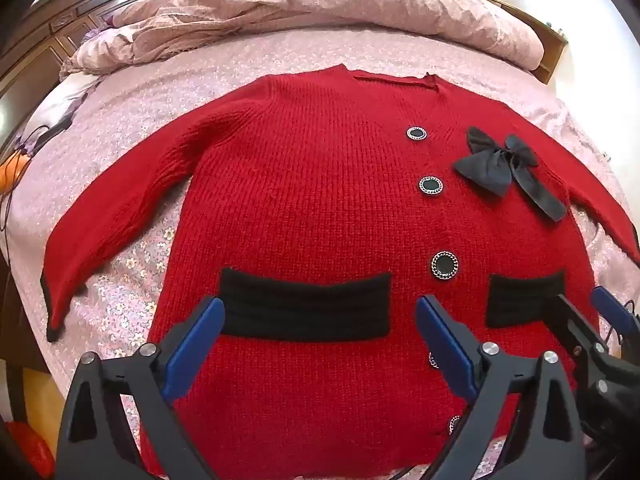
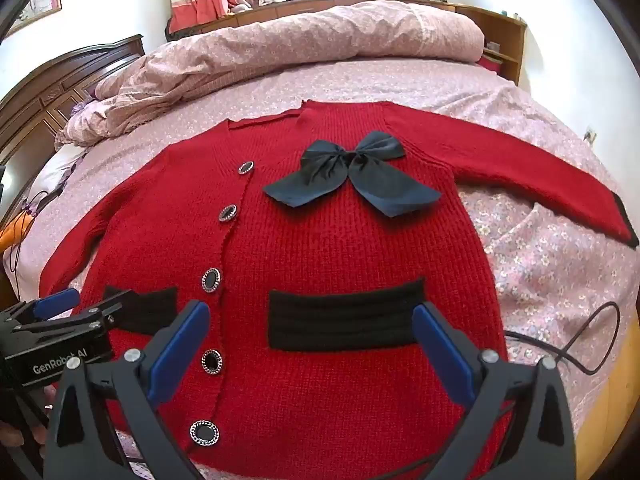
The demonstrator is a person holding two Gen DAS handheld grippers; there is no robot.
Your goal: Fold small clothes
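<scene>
Both our grippers, left gripper [image 1: 320, 320] and right gripper [image 2: 312, 328], gape wide, empty, above the red cardigan [image 1: 320, 208] spread flat by the bed's [image 1: 240, 64] near edge.

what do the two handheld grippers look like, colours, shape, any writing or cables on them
Both match: the left gripper and the right gripper have black angular frames with triangular cut-outs, silver round bolts at the pivots and flat blue pads on the fingers. In the right wrist view, the left gripper's black body carries white lettering reading GenRobot AI. A thin black cable lies on the bed near the right gripper.
</scene>
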